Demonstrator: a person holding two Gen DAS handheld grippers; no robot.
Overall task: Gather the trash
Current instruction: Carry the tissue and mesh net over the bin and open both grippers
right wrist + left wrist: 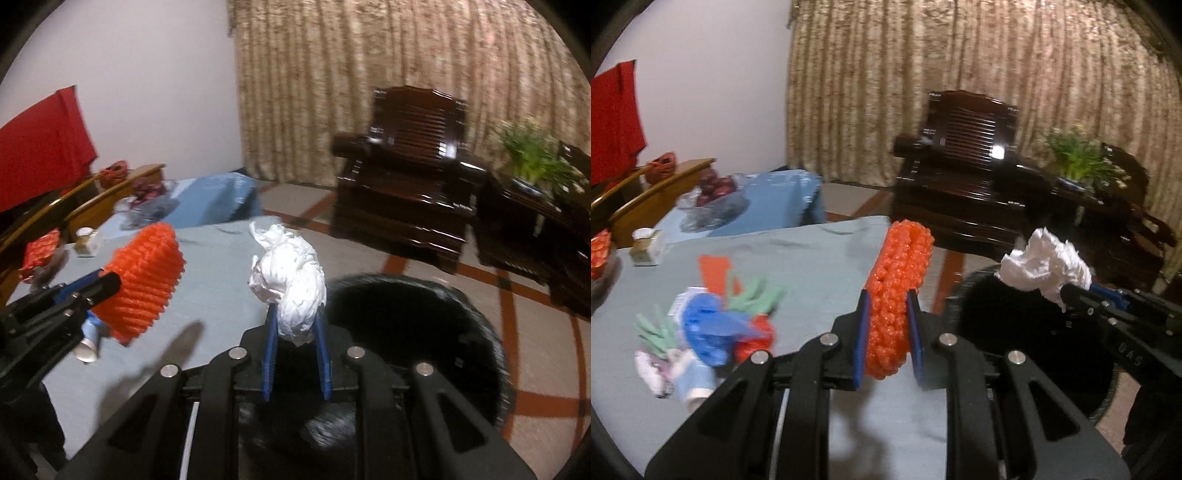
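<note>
My left gripper [888, 295] is shut on a folded orange foam fruit net [899, 288], held up above the right part of the table; the same net [142, 284] shows at the left of the right wrist view. My right gripper [294, 308] is shut on a crumpled white tissue [291, 284], hanging over the table's right edge beside a black bin [417, 343]. In the left wrist view the tissue [1043, 264] sits above the bin's dark opening [1027, 332]. A heap of leftover trash [705, 328] lies on the table at the left: blue plastic, green and orange scraps, a paper cup.
A grey-blue cloth covers the table [812, 266]. A small jar [644, 245] and a fruit bowl [714, 195] stand at the far left. A dark wooden armchair [410, 177], a side table with a plant [532, 162] and a curtain are behind.
</note>
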